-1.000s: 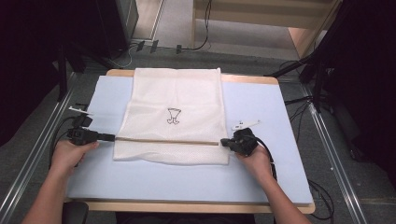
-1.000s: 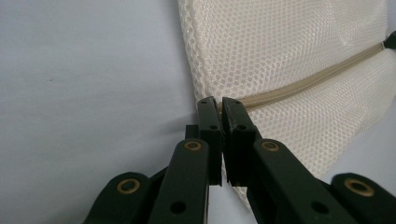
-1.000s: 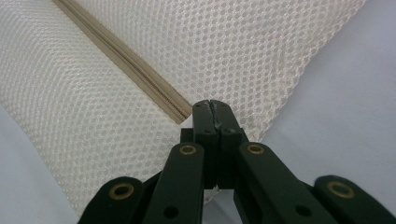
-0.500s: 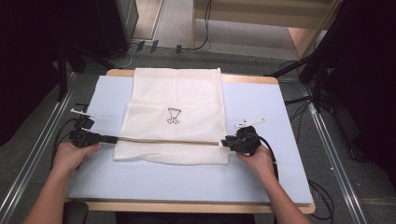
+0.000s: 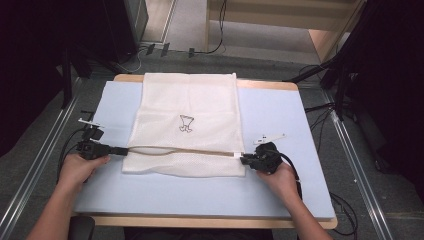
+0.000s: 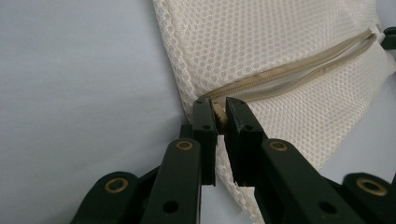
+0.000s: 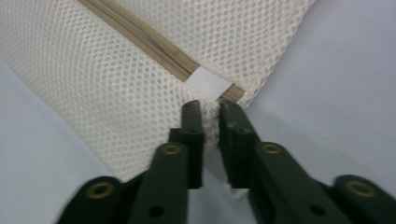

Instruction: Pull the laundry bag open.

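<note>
The pale blue tabletop (image 5: 280,120) is covered down its middle by a white mesh laundry bag (image 5: 187,107), laid flat with a beige zipper (image 5: 185,150) across its near part. The zipper's left end is clamped in the left gripper (image 6: 221,108). The bag's right edge, beside a white tab (image 7: 208,83), is pinched by the right gripper (image 7: 210,109); both have just been closing.

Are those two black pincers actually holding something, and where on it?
Yes, the white mesh bag. The left gripper pinches the left end of its zipper; the right gripper pinches the bag's edge by the zipper's other end.
</note>
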The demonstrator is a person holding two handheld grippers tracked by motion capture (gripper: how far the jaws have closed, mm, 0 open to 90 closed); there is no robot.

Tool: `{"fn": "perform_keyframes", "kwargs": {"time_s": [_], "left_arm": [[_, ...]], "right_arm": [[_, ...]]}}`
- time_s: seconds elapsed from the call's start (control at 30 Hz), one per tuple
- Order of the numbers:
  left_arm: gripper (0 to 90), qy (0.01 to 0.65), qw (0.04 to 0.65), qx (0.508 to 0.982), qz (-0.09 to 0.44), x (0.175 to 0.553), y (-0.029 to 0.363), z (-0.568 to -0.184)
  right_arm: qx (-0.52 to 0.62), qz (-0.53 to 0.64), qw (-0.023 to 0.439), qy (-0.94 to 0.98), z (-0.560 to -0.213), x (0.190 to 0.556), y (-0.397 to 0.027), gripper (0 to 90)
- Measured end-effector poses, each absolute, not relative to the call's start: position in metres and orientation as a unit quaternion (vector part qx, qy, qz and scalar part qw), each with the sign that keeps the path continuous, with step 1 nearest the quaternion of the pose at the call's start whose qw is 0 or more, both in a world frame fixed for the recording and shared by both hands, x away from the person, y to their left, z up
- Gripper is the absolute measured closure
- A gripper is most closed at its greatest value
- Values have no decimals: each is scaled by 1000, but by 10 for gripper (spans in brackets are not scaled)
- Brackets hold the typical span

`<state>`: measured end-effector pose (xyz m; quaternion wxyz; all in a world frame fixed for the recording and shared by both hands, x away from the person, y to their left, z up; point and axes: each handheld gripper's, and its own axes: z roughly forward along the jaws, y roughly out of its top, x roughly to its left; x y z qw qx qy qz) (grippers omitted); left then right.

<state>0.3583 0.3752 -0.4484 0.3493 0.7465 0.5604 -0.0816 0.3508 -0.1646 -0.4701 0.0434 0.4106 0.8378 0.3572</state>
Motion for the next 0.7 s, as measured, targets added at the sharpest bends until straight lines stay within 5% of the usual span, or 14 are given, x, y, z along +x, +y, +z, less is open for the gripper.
{"fn": "perform_keyframes", "kwargs": {"time_s": [0.47,0.7], "left_arm": [[824,540,352,760,-84,337,367,-444],[476,524,389,757,-28,338,370,-436]], "right_arm": [[403,343,24,848,-461,332,-174,870],[380,397,47,834,-457,335,-179,544]]}}
